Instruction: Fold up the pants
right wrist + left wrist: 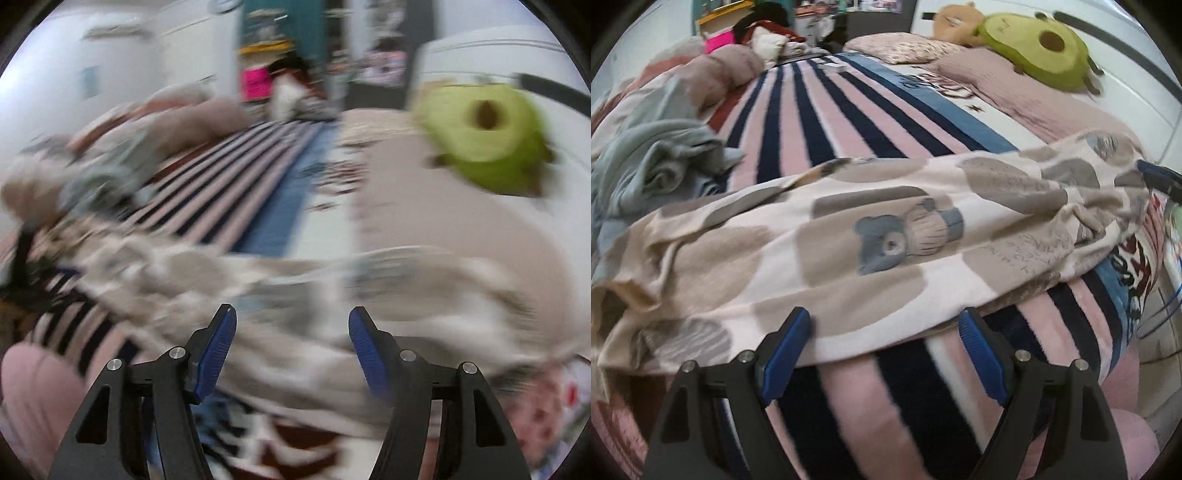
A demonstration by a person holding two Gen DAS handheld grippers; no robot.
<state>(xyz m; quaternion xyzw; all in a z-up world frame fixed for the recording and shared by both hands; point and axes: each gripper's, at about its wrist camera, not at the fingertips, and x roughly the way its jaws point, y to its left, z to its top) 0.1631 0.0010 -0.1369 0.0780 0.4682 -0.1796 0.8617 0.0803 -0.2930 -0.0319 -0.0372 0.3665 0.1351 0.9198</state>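
Note:
The pants are cream with beige patches and a blue bear print, lying across a striped pink and navy blanket on the bed. My left gripper hovers at the near edge of the cloth, open, blue pads apart and nothing pinched. At the far right of the left wrist view the other gripper's blue tip shows at the pants' end. In the blurred right wrist view my right gripper stands open over the pants, pads clear of the cloth.
A green avocado plush and a tan plush lie at the head of the bed by a pink pillow. A crumpled grey-blue garment sits at the left. The bed edge falls away at lower right.

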